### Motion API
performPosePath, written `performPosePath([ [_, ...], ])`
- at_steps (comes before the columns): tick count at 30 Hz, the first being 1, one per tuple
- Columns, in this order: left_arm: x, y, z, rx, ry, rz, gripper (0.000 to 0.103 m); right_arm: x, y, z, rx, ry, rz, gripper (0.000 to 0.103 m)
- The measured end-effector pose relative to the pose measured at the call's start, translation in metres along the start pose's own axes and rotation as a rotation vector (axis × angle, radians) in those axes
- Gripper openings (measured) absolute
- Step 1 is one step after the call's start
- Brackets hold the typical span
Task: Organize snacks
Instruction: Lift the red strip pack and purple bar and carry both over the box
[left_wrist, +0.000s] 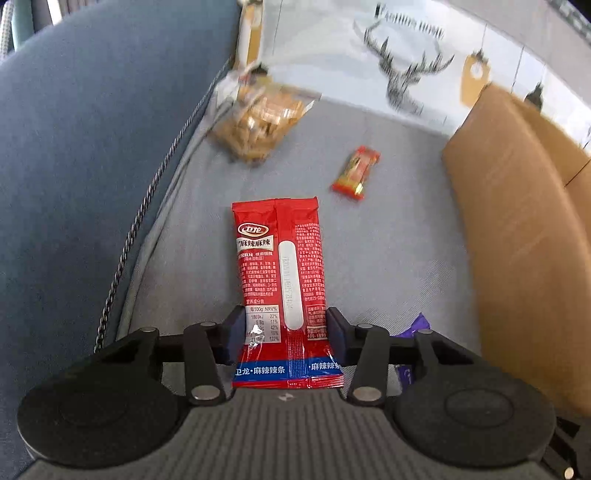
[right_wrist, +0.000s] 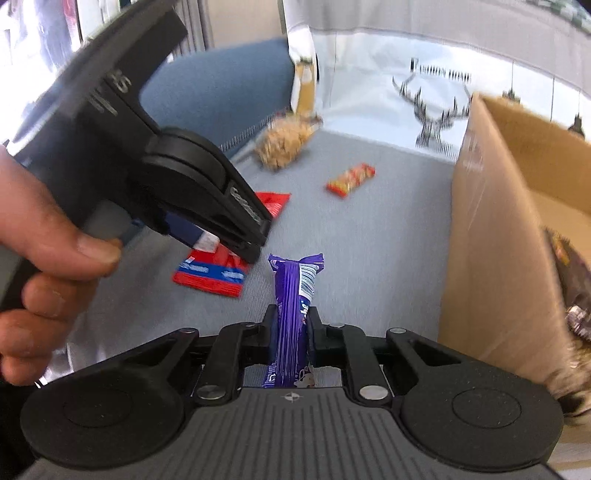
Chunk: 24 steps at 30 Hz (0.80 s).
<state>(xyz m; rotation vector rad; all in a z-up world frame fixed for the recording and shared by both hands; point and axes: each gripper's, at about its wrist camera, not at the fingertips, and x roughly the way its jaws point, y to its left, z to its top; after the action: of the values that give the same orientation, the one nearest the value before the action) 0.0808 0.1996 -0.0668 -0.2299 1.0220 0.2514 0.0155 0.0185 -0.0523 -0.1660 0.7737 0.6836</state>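
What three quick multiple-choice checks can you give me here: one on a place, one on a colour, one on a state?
1. Where does the cardboard box stand relative to the loose snacks on the grey cushion?
A. to their right
B. to their left
C. on top of them

2. What colour is the bar between the fingers of the right hand-held gripper?
A. green
B. purple
C. yellow

3. What is the state of the left hand-held gripper?
A. wide open over bare cushion
B. out of sight in both views
C. its fingers flank the long red packet

Answers:
1. A: the box fills the right side of both wrist views.
2. B: the wrapper is purple with a white barcode patch.
3. C: the packet's lower part lies between the two fingers, against them.
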Motion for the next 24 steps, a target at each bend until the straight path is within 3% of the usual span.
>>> performPosePath([
  [8, -0.043, -0.006, 0.006, -0.028, -0.172, -0.05, 0.05, -0.048, -0.006, 0.018, 0.01, -0.151, 0.01, 0.015],
  [16, -0.079, -0.028, 0.006, 0.011, -0.347, -0.081, 0.05, -0.096, -0.026, 0.035, 0.016, -0.303, -0.022, 0.015],
  [24, -0.104, -0.06, 0.01, 0.007, -0.512, -0.177, 0.05, -0.142, -0.078, 0.042, 0.1, -0.44, -0.107, 0.015],
])
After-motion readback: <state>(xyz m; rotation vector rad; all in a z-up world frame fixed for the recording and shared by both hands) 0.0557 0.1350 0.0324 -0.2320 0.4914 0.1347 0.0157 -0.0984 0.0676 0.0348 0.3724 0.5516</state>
